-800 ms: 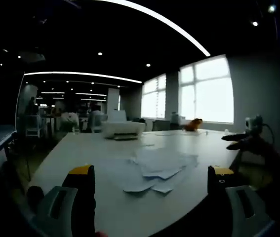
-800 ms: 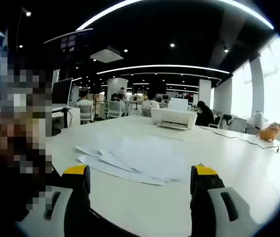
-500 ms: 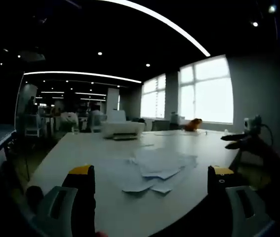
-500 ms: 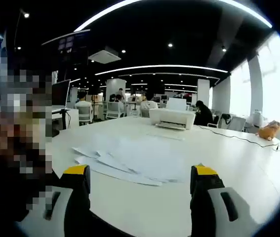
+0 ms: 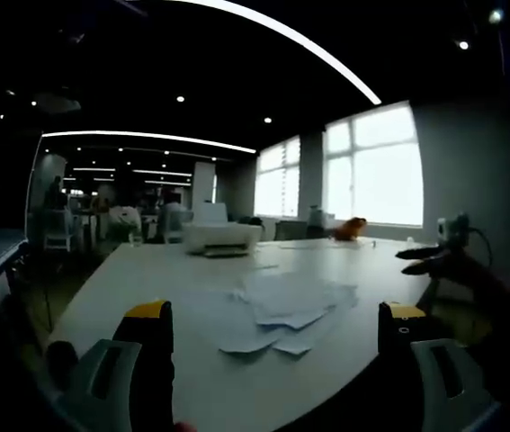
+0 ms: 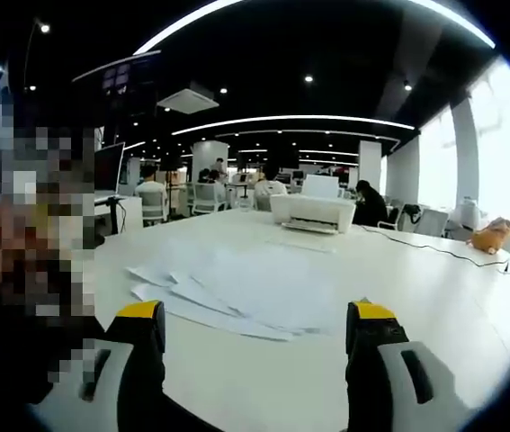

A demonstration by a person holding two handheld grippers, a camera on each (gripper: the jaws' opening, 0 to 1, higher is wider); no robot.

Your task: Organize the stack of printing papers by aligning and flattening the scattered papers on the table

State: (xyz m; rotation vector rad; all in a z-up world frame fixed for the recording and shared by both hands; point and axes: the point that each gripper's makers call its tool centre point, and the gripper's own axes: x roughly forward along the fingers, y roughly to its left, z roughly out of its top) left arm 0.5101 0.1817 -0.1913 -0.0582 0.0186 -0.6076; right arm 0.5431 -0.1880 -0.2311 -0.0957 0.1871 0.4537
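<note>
Dim office space is stretching behind a long white table (image 5: 147,270) in the left gripper view, with bright windows (image 5: 371,166) glowing on the right and ceiling strips curving overhead. Scattered papers (image 5: 281,306) are lying loosely fanned near the middle of the table, overlapping at odd angles, well ahead of the left gripper (image 5: 277,337). Its jaws are standing wide apart with nothing between them, hovering just over the near table edge. Farther back a white printer (image 5: 221,237) is sitting on the table, and an orange thing (image 5: 352,228) is resting near the windows. The other gripper is poking in at the right edge.

Turning to the right gripper view, the same table (image 6: 434,297) is spreading out brightly lit, with the papers (image 6: 237,292) splaying across it just beyond the right gripper (image 6: 255,337). Its jaws are also gaping wide and holding nothing. The printer (image 6: 313,211) is sitting behind the papers, a cable (image 6: 434,247) is trailing across the table on the right, and people are sitting at desks in the background.
</note>
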